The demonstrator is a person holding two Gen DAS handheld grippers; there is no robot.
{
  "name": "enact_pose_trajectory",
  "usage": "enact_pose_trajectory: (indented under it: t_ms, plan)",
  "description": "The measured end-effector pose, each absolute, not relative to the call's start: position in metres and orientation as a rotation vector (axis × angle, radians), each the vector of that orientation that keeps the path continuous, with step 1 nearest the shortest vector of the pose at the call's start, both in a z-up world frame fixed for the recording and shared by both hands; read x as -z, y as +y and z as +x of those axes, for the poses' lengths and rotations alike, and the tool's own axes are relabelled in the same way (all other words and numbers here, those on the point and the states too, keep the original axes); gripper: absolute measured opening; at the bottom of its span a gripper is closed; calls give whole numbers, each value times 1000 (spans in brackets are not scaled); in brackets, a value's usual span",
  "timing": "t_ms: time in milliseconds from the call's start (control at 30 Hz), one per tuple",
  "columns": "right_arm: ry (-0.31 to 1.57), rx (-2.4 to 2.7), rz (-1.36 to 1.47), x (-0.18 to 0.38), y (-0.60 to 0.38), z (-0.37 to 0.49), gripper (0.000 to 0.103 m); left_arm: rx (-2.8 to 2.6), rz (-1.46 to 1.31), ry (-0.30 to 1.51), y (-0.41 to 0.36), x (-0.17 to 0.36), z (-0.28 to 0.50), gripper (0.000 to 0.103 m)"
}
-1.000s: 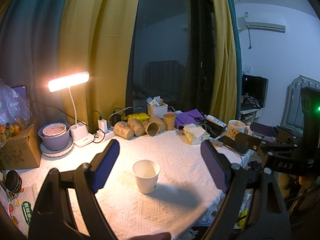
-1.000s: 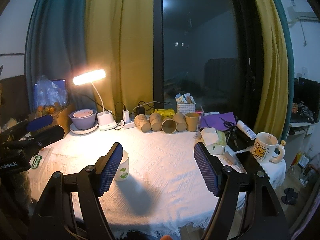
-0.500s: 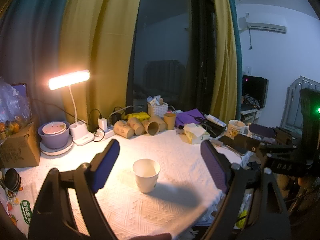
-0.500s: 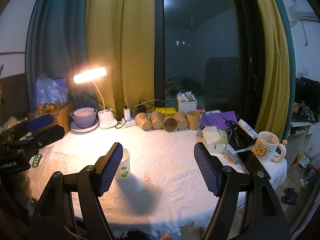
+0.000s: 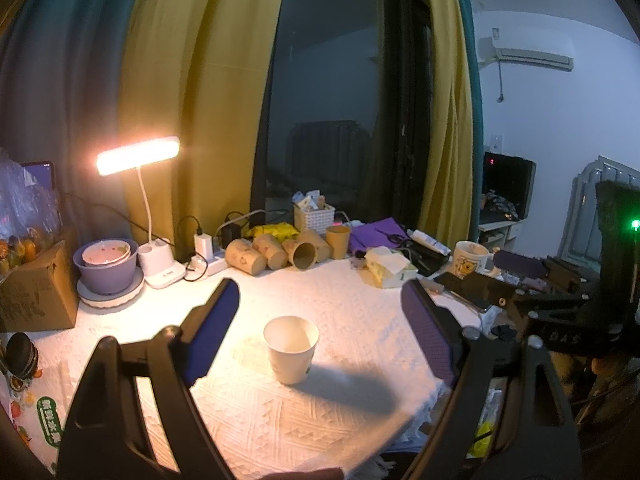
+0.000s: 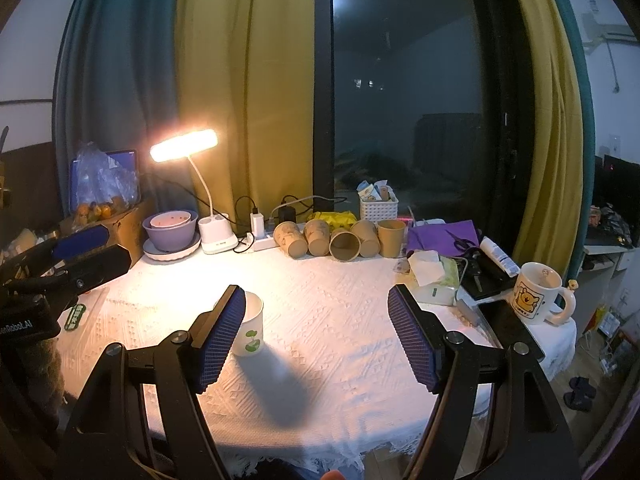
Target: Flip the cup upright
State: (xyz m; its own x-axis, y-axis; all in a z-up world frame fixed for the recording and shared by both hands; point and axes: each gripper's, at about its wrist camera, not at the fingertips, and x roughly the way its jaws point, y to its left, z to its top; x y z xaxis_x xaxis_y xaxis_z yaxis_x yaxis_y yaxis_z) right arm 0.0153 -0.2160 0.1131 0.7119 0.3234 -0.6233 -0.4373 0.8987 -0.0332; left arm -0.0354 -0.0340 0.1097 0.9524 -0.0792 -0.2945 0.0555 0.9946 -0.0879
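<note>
While each tool point(image 5: 320, 320) point(image 6: 316, 332) gapes apart, white paper cup point(image 5: 291, 349) stands upright, green-sprout logo.

A table point(image 6: 320, 380) is covered by a white cloth point(image 6: 340, 320). A white cup point(image 5: 291, 354) is stood upright on it, well in front of a lit lamp point(image 5: 158, 268). Brown cups point(image 5: 280, 254) are laid right of the lamp, and a mug point(image 6: 536, 298) far right.

Both views shift only slightly. Left wrist view: the cardboard box point(image 5: 36, 284) and purple bowl point(image 5: 106, 266) at far left sit a little lower. Right wrist view: the paper cup point(image 6: 250, 330) shows more fully beside the right tool's point(image 6: 316, 334) left finger point(image 6: 220, 340).
</note>
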Motion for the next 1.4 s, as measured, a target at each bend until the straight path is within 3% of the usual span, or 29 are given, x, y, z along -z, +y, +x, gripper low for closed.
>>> enact_pose_trajectory:
  t_ms: [1400]
  plan:
    - [657,-414,-190,-113,-221,19,77,60,-89,305,-38,-107,-36,84]
